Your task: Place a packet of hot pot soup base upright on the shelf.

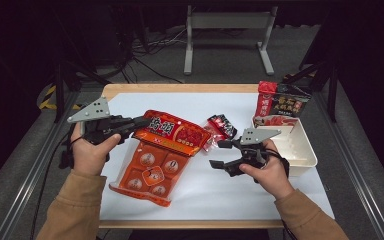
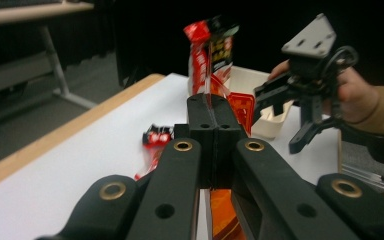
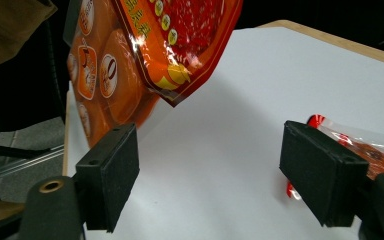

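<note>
White table (image 1: 230, 195), dark room; left gripper (image 1: 141, 121) clamps orange bag (image 1: 152, 165), right gripper (image 1: 219, 154) jaws apart.

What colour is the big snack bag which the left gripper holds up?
The big snack bag is orange-red with round picture panels; the high view shows it best.

White bin (image 1: 300, 155), upright packet (image 1: 280, 104)

Lab/test rig, dark room, floor cables (image 1: 145, 62), white-topped table (image 1: 215, 190)
</note>
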`<state>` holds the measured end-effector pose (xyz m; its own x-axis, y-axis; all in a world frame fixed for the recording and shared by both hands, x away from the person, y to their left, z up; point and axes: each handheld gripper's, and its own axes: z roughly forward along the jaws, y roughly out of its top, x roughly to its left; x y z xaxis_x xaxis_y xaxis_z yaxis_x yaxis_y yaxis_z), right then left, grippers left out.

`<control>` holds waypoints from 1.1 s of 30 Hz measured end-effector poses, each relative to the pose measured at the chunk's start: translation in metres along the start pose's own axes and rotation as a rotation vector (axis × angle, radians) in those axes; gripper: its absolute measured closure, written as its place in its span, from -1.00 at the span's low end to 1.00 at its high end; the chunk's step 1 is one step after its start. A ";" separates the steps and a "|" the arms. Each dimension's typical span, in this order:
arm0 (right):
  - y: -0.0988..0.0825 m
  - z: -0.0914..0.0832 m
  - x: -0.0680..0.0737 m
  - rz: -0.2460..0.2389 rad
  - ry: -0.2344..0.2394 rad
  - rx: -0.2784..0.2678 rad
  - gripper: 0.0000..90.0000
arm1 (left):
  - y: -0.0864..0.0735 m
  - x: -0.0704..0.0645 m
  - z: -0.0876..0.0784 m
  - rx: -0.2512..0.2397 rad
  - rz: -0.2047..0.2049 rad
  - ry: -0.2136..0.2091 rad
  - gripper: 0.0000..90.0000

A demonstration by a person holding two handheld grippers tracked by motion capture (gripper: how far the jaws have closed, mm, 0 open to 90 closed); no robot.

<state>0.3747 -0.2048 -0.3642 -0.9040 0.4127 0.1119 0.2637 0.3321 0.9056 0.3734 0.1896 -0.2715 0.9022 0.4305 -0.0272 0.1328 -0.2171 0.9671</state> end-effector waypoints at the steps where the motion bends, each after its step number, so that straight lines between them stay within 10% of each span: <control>1: 0.000 0.001 0.001 -0.005 0.009 -0.002 -0.46 | 0.002 -0.004 -0.001 -0.008 0.011 -0.006 1.00; 14: 0.004 0.017 0.005 -0.040 0.038 -0.052 -0.52 | 0.025 -0.034 0.006 -0.042 0.121 -0.016 1.00; 21: 0.007 0.024 -0.001 -0.038 0.004 -0.080 -0.54 | 0.035 -0.034 0.010 -0.064 0.119 -0.024 1.00; 33: 0.005 0.036 0.014 -0.077 0.079 -0.134 -0.56 | 0.060 -0.053 0.031 -0.063 0.151 -0.074 1.00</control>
<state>0.3753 -0.1671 -0.3728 -0.9448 0.3208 0.0665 0.1498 0.2424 0.9585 0.3458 0.1263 -0.2198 0.9379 0.3312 0.1036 -0.0307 -0.2182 0.9754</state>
